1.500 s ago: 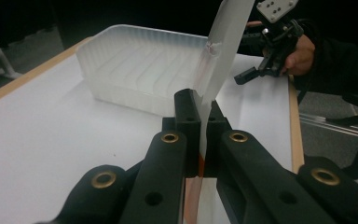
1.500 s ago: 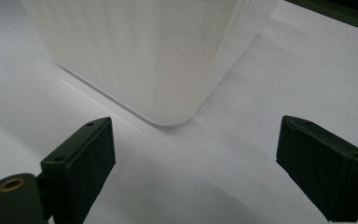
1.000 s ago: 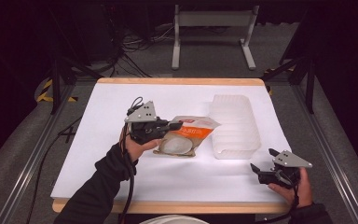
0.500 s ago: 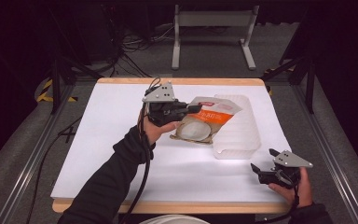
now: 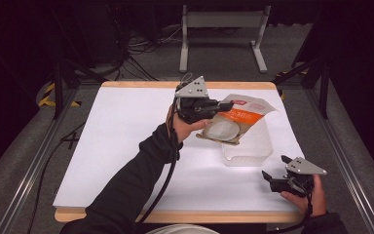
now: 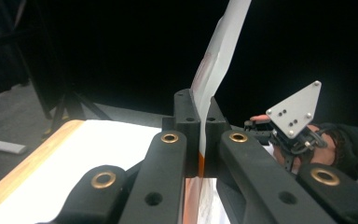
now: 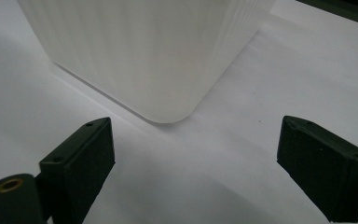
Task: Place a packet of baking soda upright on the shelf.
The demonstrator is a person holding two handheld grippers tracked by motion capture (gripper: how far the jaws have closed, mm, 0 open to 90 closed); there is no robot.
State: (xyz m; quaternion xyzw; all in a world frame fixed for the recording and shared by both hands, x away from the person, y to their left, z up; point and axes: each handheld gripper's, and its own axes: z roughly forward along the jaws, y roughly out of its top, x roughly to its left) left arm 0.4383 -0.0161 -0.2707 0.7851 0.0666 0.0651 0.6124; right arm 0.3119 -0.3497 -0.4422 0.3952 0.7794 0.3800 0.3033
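In the high view the left gripper (image 5: pixel 222 106) sits just above the middle of the frame, its jaws clamped flat on the left edge of an orange-and-white pouch (image 5: pixel 233 123) with a round clear window. The pouch is lifted off the white surface (image 5: pixel 117 146) and hangs to the right of the jaws, its long axis running from lower left to upper right of the frame, directly over the translucent plastic bin (image 5: pixel 253 151) at centre right. In the left gripper view the pouch (image 6: pixel 216 60) rises edge-on from between the closed jaws, so it is held thin side forward. The right gripper (image 5: pixel 272 176) rests low at the lower right of the frame, jaws spread wide and holding nothing, pointing toward the bin's near corner (image 7: pixel 168 70). The left hand is plainly the nearer one; lowering the pouch into the bin looks like the likely next move, and it seems to hinge on keeping the pouch aligned with the bin's opening.
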